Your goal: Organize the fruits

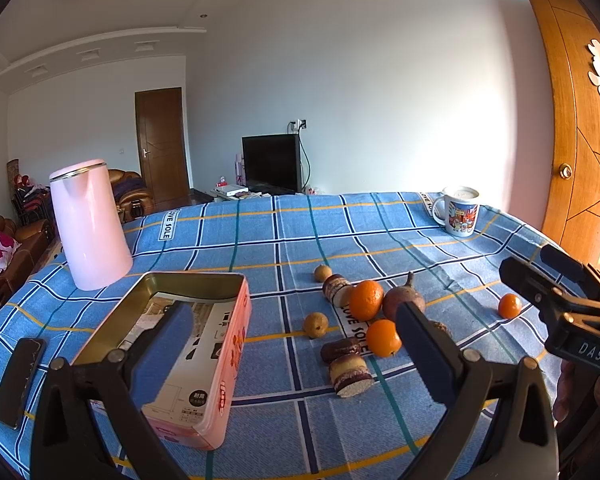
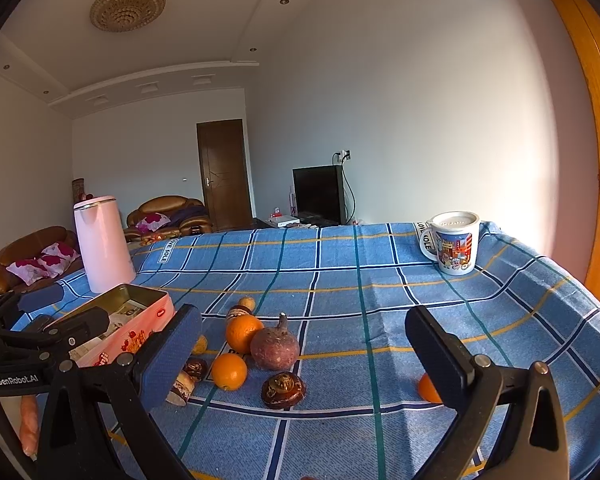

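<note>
Fruit lies scattered on the blue checked tablecloth (image 1: 300,232): two oranges (image 1: 366,299) (image 1: 383,337) beside a purple round fruit (image 1: 403,300), a third orange (image 1: 509,305) off to the right, and two small yellowish fruits (image 1: 323,273) (image 1: 315,325). An open pink tin (image 1: 172,344) sits to their left. My left gripper (image 1: 292,308) hovers open above the cloth, its left finger over the tin. My right gripper (image 2: 304,320) is open and holds nothing, with the purple fruit (image 2: 275,347) and oranges (image 2: 242,332) (image 2: 229,371) ahead between its fingers. Its right finger half hides the lone orange (image 2: 428,388).
Brown cake rolls (image 1: 350,374) (image 1: 337,289) lie among the fruit, and a dark brown round item (image 2: 283,390) lies near the purple fruit. A pink kettle (image 1: 88,224) stands back left, a printed mug (image 1: 460,210) back right, a black phone (image 1: 18,380) front left. A wooden door (image 1: 572,120) is right.
</note>
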Demonstrator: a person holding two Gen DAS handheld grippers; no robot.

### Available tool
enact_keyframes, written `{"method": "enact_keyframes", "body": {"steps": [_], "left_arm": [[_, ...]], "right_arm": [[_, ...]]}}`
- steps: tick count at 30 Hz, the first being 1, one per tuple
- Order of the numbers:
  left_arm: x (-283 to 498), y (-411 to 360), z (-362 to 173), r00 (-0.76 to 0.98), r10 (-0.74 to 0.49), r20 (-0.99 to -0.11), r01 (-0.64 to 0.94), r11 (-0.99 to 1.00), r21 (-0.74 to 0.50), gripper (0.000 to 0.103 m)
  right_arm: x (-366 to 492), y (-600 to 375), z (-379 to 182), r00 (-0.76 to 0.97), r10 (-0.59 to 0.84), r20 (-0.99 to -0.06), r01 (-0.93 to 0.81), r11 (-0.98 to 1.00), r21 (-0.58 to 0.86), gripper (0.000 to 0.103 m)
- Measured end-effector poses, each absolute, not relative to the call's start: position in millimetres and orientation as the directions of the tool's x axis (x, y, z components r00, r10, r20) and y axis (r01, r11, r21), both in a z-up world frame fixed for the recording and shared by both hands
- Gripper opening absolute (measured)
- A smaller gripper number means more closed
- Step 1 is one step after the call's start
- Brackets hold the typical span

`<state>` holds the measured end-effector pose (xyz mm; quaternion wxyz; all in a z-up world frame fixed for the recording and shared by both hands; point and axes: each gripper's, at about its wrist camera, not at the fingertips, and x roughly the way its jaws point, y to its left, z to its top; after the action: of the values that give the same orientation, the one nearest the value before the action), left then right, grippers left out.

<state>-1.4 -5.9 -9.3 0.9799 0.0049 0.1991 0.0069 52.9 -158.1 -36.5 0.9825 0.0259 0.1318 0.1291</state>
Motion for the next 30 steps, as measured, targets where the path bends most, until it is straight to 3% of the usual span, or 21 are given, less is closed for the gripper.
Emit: {"method": "enact_keyframes", "body": {"steps": [30], "left_arm": [[3.1, -9.1, -13.1, 0.913, 0.017, -0.407, -0.012, 1.000, 0.015, 0.103]], "right_arm": [[55.0, -159.3, -39.8, 0.930, 0.261, -0.259, -0.247, 0.965, 0.083, 0.102]]}}
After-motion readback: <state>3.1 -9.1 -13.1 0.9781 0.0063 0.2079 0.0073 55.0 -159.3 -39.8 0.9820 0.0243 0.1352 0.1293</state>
